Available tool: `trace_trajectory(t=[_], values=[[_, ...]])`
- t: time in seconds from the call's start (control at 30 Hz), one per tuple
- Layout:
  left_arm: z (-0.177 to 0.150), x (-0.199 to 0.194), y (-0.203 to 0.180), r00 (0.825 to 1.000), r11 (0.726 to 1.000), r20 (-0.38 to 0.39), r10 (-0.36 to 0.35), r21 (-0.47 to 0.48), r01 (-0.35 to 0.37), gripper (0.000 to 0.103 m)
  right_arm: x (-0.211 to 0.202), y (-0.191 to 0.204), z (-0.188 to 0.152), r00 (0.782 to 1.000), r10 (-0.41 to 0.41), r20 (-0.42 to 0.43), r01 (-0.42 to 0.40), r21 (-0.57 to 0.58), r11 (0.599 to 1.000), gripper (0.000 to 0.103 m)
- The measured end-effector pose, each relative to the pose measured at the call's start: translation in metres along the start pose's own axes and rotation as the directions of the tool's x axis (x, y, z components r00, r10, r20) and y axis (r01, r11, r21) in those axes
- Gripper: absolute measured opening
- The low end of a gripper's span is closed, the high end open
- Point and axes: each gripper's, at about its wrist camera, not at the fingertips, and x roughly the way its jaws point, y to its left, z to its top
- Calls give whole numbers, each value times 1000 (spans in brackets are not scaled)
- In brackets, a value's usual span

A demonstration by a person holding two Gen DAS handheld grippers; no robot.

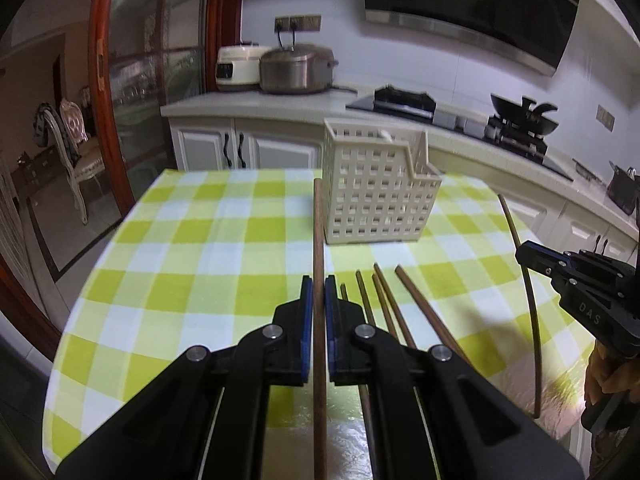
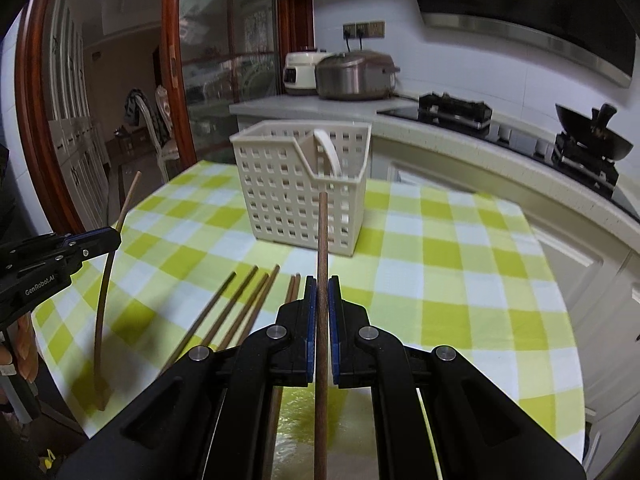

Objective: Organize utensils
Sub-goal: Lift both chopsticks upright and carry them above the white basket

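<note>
A chopstick (image 1: 319, 240) is clamped between the blue pads of the left gripper (image 1: 319, 286), whose jaws are closed down to its thickness. In the same way, a second chopstick (image 2: 322, 240) is held by the right gripper (image 2: 322, 286) at the lower centre of the right wrist view. More loose chopsticks (image 2: 240, 304) are seen lying on the checked cloth (image 2: 440, 264), lower left. The basket (image 2: 298, 196), with a white spoon (image 2: 330, 156) inside, is placed at the upper centre.
</note>
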Motion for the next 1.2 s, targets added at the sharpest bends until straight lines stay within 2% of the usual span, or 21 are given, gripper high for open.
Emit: trace_trajectory(t=[0.23,0.73,1.2], values=[[1,-30,-3,997,1000,74,8,6,-9,6,-26,1,5,998,-10,60,10,-2,1000,6],[4,-70,-15,984,999,178,4,33,-10,6,-67,1,9,987,-36,156,35,6,999,6],[16,-71,-24,979,998,203,-6,55,-6,6,-73,6,20,980,-40,196,42,-7,999,6]])
